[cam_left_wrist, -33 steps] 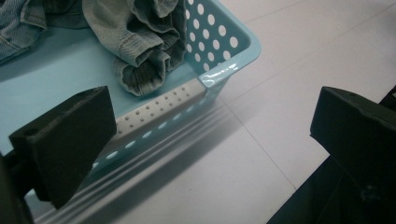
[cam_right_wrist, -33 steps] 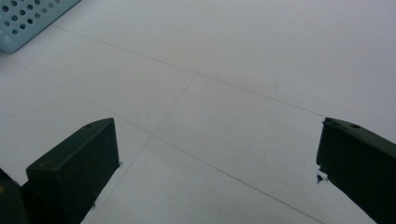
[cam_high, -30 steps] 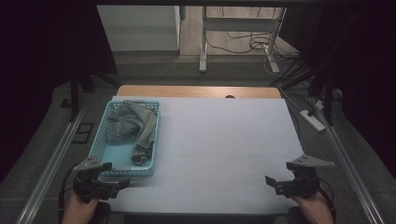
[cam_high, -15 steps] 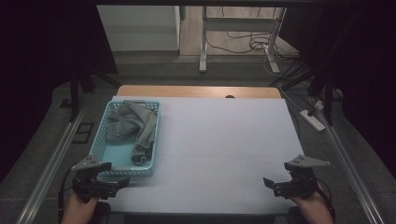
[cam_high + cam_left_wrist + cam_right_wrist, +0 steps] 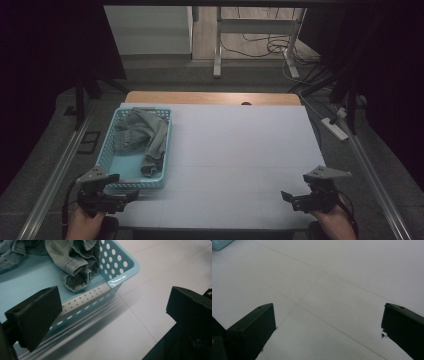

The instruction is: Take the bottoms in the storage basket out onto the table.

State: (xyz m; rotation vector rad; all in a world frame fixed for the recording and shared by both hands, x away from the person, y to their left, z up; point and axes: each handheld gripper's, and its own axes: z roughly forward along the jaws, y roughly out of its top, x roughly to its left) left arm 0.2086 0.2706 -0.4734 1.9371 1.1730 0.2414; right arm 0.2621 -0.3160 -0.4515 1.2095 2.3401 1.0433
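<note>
High view of a white desk (image 5: 240,150) with a perforated light-blue plastic basket (image 5: 107,150) in the left-centre of the frame. Inside it lies a crumpled grey-green denim garment (image 5: 145,137), heaped toward the basket's far end and right wall, with one fold trailing down toward the near right corner; the near left part of the basket floor is bare.

The left tool (image 5: 122,199) sits at the lower left of the frame, just beside the basket's near rim, its jaws spread wide and holding nothing. In the left gripper view the left tool (image 5: 112,322) looks across the basket's near right corner (image 5: 117,281), and a rolled cuff or hem of the denim garment (image 5: 77,270) lies just inside that corner, in the upper left of the frame.

The right tool (image 5: 290,197) rests at the lower right of the high view, well apart from the basket, jaws likewise parted and empty. In the right gripper view the right tool (image 5: 328,327) faces bare desk surface, with a sliver of the basket at the upper left corner.

Judged step: the start of the approach, before any grasp. The next move probably calls for the left tool to rise over the rim, descend onto the nearest fold of denim and close on a thick bunch; the right tool has free desk on which to receive the garment.
</note>
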